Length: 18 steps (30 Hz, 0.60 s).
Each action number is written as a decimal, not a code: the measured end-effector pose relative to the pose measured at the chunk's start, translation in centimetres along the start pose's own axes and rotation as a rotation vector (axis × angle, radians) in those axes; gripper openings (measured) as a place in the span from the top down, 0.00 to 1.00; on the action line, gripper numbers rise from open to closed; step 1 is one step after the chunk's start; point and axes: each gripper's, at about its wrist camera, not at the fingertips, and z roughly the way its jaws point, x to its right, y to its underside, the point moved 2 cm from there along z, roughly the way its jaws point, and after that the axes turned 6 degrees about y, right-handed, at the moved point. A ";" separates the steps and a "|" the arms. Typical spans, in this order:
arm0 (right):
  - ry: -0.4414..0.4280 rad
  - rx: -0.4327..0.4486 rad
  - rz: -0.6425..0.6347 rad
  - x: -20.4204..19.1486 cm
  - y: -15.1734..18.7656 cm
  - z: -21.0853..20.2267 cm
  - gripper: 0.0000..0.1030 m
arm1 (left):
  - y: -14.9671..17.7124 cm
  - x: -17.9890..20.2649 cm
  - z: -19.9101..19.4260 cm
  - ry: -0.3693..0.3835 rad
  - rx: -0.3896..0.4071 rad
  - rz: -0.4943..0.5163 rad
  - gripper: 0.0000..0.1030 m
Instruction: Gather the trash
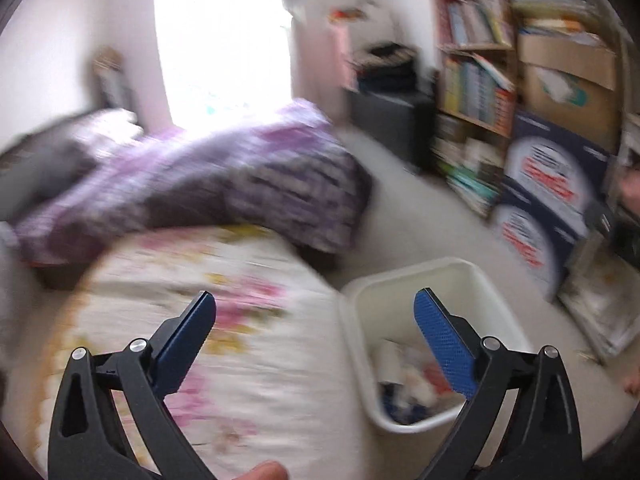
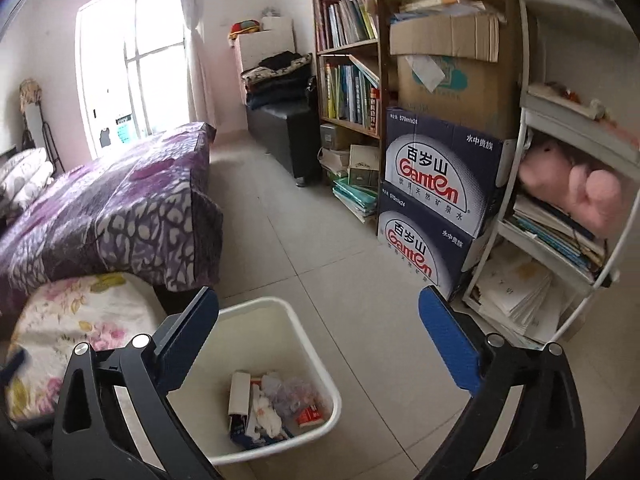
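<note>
- The bin [image 2: 276, 380] stood on the tiled floor [image 2: 328, 248], just beside the flowered bed [image 2: 72, 320].
- Trash [image 2: 272, 404] lay in the bin's bottom: a white carton, crumpled paper, a red packet.
- The right claw [image 2: 318, 320] hung above the bin, fingers wide apart, nothing between them.
- The left claw [image 1: 316, 320], in a blurred view, was also spread wide and empty, half over the bed [image 1: 224, 320], half over the bin [image 1: 420, 280].
- Blue boxes [image 2: 440, 184] stood stacked beyond the bin, by the bookshelf [image 2: 348, 60].

Tiled floor [image 2: 320, 248] carries white bin [image 2: 316, 354], Ganten boxes [image 2: 440, 184], bookshelf [image 2: 348, 60].
</note>
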 end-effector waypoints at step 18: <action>-0.086 0.121 -0.191 -6.4 6.9 -5.4 0.07 | 5.8 -5.5 -3.9 -0.161 -0.045 -0.107 0.06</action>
